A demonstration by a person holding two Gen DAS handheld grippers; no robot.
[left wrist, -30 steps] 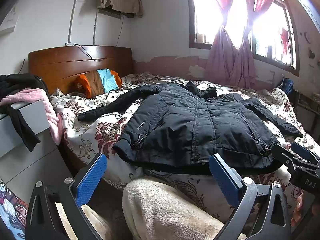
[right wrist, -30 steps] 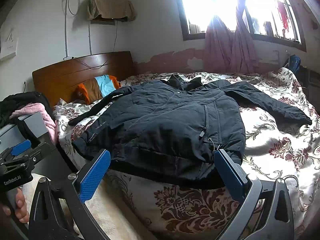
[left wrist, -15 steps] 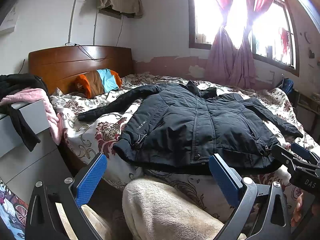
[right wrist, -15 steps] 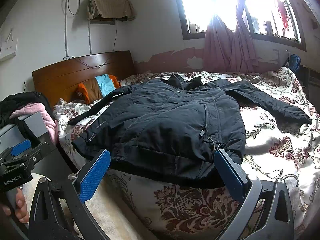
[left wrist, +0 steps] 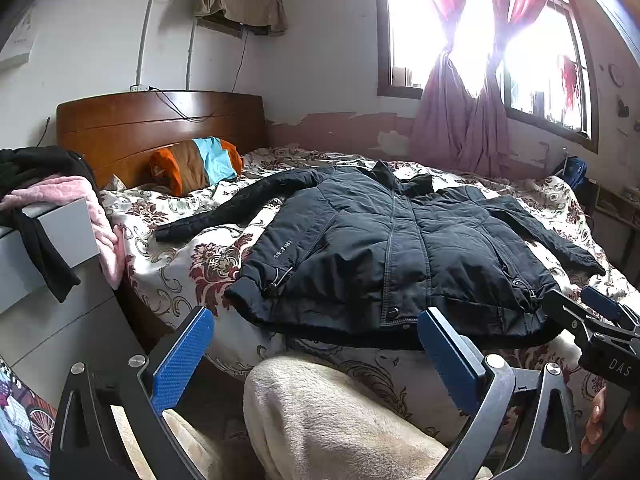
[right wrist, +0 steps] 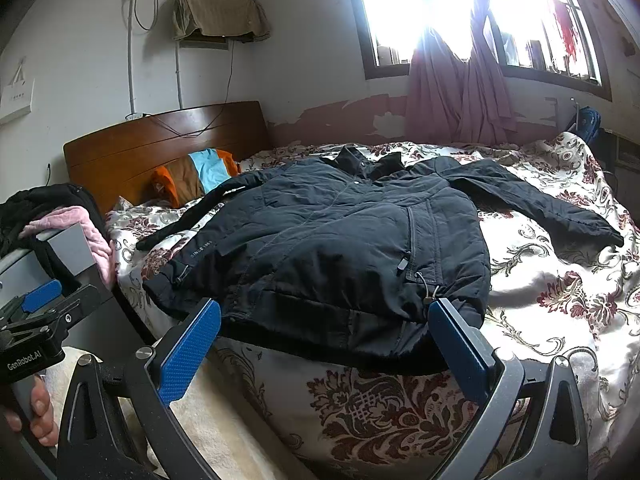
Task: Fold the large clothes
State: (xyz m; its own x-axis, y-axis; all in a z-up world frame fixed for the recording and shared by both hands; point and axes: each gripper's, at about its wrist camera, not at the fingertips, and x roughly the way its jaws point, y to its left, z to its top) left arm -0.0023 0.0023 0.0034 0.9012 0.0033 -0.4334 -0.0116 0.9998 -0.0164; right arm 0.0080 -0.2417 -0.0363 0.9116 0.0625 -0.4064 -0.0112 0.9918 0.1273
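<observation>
Now black jacket (left wrist: pixel 400 248) spread flat, hem overhanging bed (left wrist: pixel 168 276) edge, both tongs agape

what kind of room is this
Most likely a lived-in home bedroom: a bed with a floral cover and wooden headboard, a curtained window, and a dark jacket spread flat on the bed.

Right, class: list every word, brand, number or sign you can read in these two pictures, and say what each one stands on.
"GenRobot.AI": on the body of the left gripper, seen from the right wrist.
"DAS": cut off at the picture's edge, on the right gripper.
"SINCE 199", last figure unclear: on the jacket near its hem.
White lettering on the jacket's sleeve: too blurred to read.
Wall sign: small print unreadable.
</observation>
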